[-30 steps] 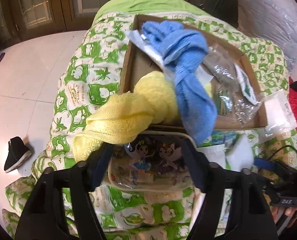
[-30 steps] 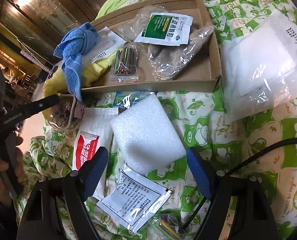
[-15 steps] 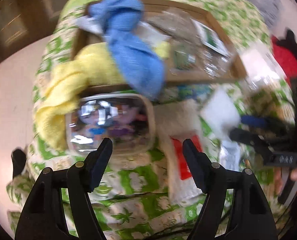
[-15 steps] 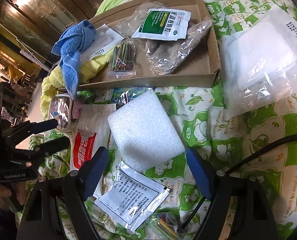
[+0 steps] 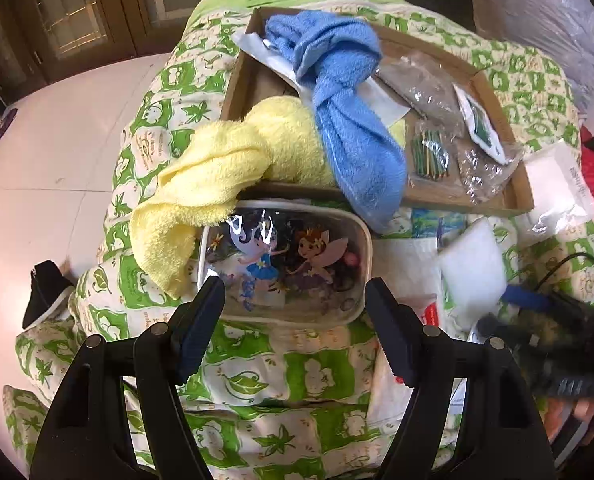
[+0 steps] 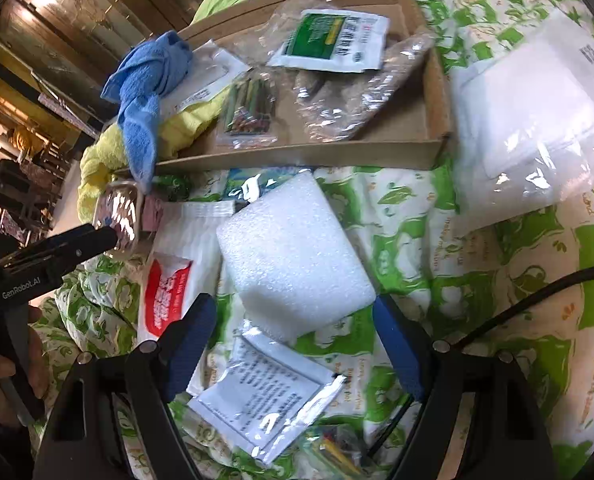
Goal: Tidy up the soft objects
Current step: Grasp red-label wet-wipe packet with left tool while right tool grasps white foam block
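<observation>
A clear pouch (image 5: 289, 264) printed with two fairies lies on the green-and-white quilt, just ahead of my left gripper (image 5: 295, 320). That gripper is open, its fingertips over the pouch's near corners and gripping nothing. A yellow towel (image 5: 217, 168) and a blue towel (image 5: 345, 112) hang over the near edge of a cardboard tray (image 5: 469, 204). My right gripper (image 6: 293, 340) is open above a white foam block (image 6: 293, 256), not touching it. The left gripper (image 6: 77, 244) also shows in the right wrist view, beside the pouch (image 6: 121, 212).
The tray (image 6: 297, 156) holds sachets and plastic bags. On the quilt lie a red-and-white packet (image 6: 169, 292), a printed foil packet (image 6: 265, 396) and a large white bag (image 6: 529, 120). A black cable (image 6: 517, 308) crosses the right side. White floor and a dark shoe (image 5: 45, 292) are to the left.
My left gripper swung to the right in a blur and came back; the pouch now lies farther ahead of its fingertips. The right gripper and the foam block have stayed put.
</observation>
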Demonstrator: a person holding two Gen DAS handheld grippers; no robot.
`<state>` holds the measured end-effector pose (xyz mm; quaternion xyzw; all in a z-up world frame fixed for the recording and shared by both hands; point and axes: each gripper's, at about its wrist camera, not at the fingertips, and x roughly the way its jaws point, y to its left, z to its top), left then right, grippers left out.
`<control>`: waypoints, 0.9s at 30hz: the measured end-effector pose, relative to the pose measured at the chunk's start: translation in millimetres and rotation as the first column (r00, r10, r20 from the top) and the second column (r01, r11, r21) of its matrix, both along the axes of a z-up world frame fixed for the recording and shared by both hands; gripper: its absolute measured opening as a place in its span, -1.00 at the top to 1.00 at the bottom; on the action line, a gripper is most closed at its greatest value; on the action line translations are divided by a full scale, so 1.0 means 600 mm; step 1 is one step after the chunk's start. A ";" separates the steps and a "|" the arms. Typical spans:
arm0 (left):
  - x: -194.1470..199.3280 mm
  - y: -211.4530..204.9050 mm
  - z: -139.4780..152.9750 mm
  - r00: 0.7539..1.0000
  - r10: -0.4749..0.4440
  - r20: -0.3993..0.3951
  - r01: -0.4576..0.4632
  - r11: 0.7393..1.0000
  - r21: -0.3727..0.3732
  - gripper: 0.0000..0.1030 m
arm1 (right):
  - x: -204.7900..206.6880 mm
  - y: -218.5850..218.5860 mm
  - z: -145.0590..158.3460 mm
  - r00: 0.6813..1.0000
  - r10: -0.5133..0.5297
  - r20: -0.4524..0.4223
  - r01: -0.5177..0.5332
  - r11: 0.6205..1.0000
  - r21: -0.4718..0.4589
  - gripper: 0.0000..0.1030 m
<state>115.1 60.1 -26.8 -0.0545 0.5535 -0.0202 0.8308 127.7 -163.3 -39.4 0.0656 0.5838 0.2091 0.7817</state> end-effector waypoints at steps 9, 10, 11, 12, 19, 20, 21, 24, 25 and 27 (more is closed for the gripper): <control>-0.037 -0.009 -0.002 0.997 -0.026 -0.077 0.018 0.994 -0.106 -0.42 | -0.003 0.061 0.034 0.997 0.060 0.039 -0.058 0.997 -0.046 -0.56; -0.043 -0.025 -0.004 0.995 -0.051 -0.085 0.042 0.994 -0.098 -0.42 | 0.002 0.049 0.036 0.998 0.036 0.048 -0.033 0.998 -0.052 -0.56; -0.047 -0.040 -0.008 0.993 -0.072 -0.096 0.064 0.994 -0.089 -0.42 | 0.010 0.030 0.038 0.999 0.000 0.043 0.002 0.999 -0.032 -0.57; -0.048 -0.054 -0.013 0.990 -0.091 -0.108 0.082 0.993 -0.079 -0.42 | 0.016 0.018 0.037 0.999 -0.023 0.027 0.023 1.000 -0.007 -0.57; -0.061 -0.111 -0.032 0.979 -0.159 -0.126 0.159 0.987 -0.013 -0.42 | 0.080 0.014 0.003 0.974 -0.071 -0.213 0.106 0.982 0.159 -0.57; -0.062 -0.107 -0.032 0.981 -0.150 -0.124 0.149 0.989 -0.016 -0.42 | 0.087 0.027 -0.001 0.972 -0.073 -0.223 0.103 0.987 0.123 -0.57; -0.063 -0.103 -0.032 0.983 -0.139 -0.123 0.138 0.990 -0.022 -0.42 | 0.093 0.042 -0.005 0.972 -0.072 -0.225 0.094 0.992 0.089 -0.58; -0.066 -0.089 -0.038 0.984 -0.115 -0.138 0.111 0.993 -0.039 -0.42 | 0.106 0.075 -0.019 0.966 -0.074 -0.246 0.095 0.992 0.077 -0.58; -0.066 -0.089 -0.041 0.983 -0.115 -0.144 0.110 0.993 -0.040 -0.42 | 0.108 0.085 -0.025 0.964 -0.077 -0.253 0.098 0.993 0.070 -0.58; -0.066 -0.089 -0.043 0.982 -0.121 -0.144 0.117 0.992 -0.039 -0.42 | 0.108 0.094 -0.036 0.965 -0.080 -0.252 0.092 0.995 0.038 -0.58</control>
